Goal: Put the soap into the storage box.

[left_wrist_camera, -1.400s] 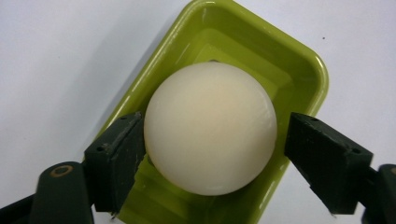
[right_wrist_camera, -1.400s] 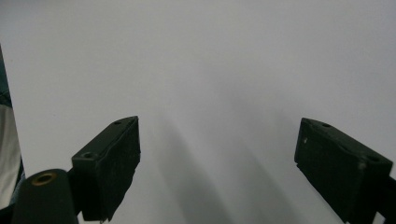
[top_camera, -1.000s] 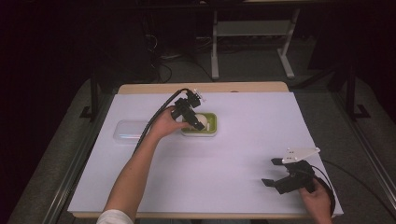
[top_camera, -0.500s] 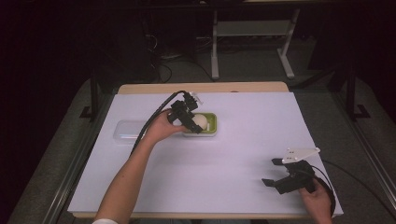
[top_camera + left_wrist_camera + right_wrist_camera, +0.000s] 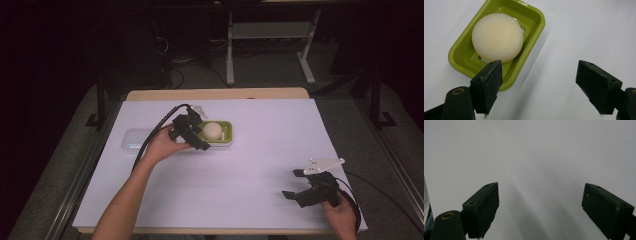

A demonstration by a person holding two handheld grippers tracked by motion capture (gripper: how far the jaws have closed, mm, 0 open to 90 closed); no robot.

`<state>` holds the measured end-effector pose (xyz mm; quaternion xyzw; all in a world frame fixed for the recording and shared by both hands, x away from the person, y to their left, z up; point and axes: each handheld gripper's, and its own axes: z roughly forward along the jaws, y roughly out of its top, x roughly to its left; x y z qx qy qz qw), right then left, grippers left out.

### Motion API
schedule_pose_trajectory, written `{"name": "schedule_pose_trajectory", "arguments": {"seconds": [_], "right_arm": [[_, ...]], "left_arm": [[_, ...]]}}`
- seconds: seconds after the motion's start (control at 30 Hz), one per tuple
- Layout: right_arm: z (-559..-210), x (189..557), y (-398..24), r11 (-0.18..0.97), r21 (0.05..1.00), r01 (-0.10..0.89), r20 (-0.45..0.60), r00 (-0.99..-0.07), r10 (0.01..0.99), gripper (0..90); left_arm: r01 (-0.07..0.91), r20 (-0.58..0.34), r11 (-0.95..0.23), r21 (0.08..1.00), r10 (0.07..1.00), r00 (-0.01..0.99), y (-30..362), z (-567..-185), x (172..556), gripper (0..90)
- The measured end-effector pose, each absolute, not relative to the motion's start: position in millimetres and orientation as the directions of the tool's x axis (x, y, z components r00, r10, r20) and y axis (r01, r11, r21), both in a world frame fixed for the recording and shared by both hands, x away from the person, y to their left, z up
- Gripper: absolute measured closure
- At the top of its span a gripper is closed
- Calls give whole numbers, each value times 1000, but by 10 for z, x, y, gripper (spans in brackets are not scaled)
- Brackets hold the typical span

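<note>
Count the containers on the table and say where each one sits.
2. A green soap dish holding a round white soap sits by the left gripper; a clear lidded box lies just left of it.

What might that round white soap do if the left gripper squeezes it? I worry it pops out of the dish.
The soap looks smooth and domed, so flat jaws could well slip off it. It sits loosely in the green dish, so a push probably slides it. The left gripper stands open.

No writing, label, brand or number can be read on anything in these views.
</note>
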<state>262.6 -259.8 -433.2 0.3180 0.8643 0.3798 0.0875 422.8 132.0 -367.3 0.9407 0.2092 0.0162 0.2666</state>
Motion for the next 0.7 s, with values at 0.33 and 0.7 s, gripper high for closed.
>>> {"name": "schedule_pose_trajectory", "arguments": {"seconds": [0.33,0.7], "right_arm": [[-4335,2624,-2566,515,702,492,88,-777,624,136],[-4341,2621,-2582,509,700,501,90,-769,633,136]], "left_arm": [[386,-82,-761,521,406,910,1503,-3659,4028,209],[354,-50,-773,526,387,921,1610,-3668,3788,208]]}}
